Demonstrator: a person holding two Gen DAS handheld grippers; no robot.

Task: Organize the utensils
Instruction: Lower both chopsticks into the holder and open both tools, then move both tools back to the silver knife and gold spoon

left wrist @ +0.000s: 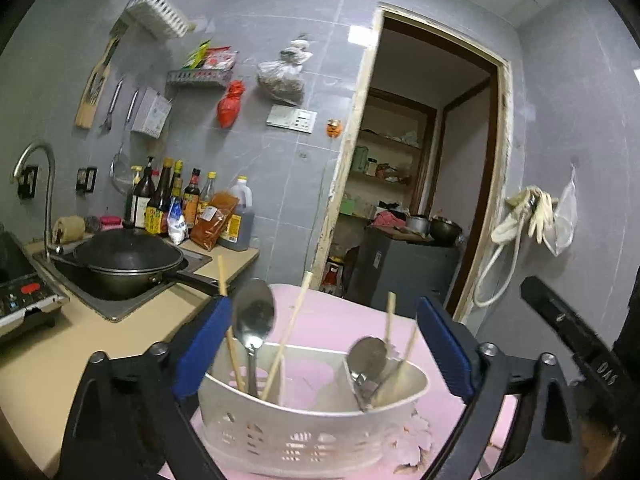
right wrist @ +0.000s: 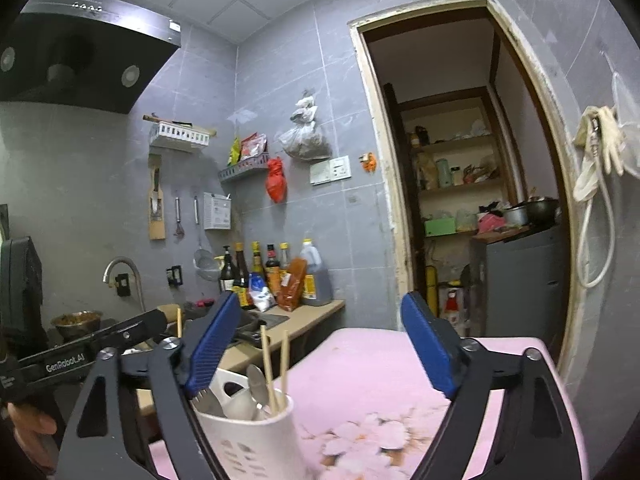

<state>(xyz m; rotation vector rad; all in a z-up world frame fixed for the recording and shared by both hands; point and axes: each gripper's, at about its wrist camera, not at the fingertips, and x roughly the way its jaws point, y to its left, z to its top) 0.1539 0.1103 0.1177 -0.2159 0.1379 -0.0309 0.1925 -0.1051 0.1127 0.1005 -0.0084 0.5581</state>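
White utensil caddy (left wrist: 312,428) bottom centre, between spread fingers of left gripper (left wrist: 324,344); right gripper (right wrist: 316,344) likewise released, caddy lower left.

Black wok (left wrist: 128,260) in sink (left wrist: 100,304), sauce bottles (left wrist: 176,200) behind, perhaps soy.

Each claw is built the same way. The left claw (left wrist: 324,344) has two black angular arms with triangular cut-outs, joined by round silver screws, and each arm ends in a flat royal-blue pad. The right claw (right wrist: 320,352) matches it: black linkage, silver screw heads, blue ribbed fingers (right wrist: 212,344). In the right wrist view the other tool's black body carries white "GenRobot.AI" lettering, and bare skin of the person's hand (right wrist: 30,426) shows below it.
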